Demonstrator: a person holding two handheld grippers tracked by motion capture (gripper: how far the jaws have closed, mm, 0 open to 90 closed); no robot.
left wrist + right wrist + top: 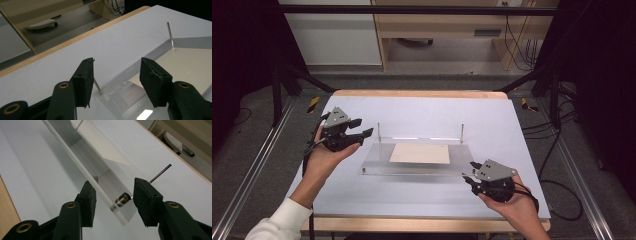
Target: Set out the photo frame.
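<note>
One clear acrylic plate (412,167), cream sheet (420,153) inside, two upright pins (379,132)

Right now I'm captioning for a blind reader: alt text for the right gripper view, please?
Two open black jaws straddle the near corner of a clear plate on a white table. A small metal foot sits under the corner, a thin pin beyond.

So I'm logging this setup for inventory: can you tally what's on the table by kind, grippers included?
Grippers: 2, left and right, both open and holding nothing
Clear plate: 1
Upright metal pins: 2, left pin and right pin
Beige sheet: 1
Total: 6
</note>
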